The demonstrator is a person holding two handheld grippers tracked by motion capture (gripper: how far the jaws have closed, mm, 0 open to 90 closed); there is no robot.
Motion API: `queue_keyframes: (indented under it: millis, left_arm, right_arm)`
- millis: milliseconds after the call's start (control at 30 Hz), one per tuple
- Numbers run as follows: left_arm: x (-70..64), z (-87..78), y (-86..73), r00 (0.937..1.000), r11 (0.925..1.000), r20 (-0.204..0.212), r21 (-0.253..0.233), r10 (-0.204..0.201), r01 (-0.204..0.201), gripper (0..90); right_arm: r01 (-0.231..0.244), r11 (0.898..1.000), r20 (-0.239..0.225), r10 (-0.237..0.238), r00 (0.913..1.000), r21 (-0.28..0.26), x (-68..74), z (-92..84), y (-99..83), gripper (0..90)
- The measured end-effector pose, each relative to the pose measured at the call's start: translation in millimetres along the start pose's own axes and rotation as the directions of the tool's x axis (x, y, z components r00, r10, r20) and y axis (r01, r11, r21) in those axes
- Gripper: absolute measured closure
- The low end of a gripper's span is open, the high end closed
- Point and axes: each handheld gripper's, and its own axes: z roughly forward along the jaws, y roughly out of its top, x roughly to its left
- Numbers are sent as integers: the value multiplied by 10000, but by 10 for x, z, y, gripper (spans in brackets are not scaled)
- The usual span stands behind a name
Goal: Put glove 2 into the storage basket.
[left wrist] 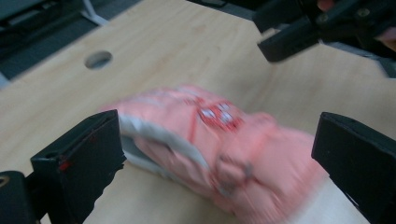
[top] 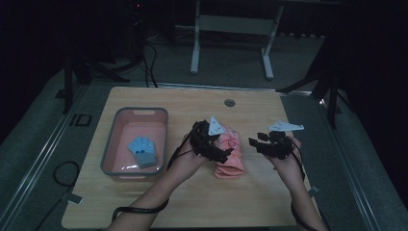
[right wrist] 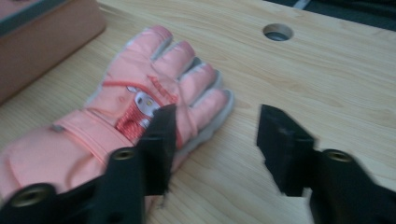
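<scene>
A pink padded glove (top: 230, 156) lies flat on the wooden table (top: 192, 202), right of centre. My left gripper (top: 222, 153) hovers over it, held in a hand from the left. In the left gripper view its jaws stand wide open on either side of the glove (left wrist: 210, 140) without touching it. My right gripper (top: 253, 141) is just right of the glove, pointing left. In the right gripper view its jaws (right wrist: 215, 135) are partly apart with bare table between them, and the glove (right wrist: 116, 121) lies to their left, fingers toward the far side.
A pink basin (top: 109, 144) stands at the table's left with a blue glove (top: 143, 151) inside; its wall (right wrist: 46, 42) also appears in the right gripper view. A round cable hole (top: 229, 102) sits near the far edge. Cables trail from both grippers.
</scene>
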Motion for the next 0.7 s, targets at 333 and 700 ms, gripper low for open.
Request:
queue_keyframes:
  millis: [333,700]
  left_arm:
    - [123,412,-78,9911,9913,-1060,954,-801,903,162]
    - [307,717,-529,9198,9031,-234,1816,-3916,3891,162]
  right_arm:
    - [-241,9997,-541,239,9982,-24,101,270,67,548]
    - [-1441,9826,-1064,1567,9819,1171,85,565,-205,430]
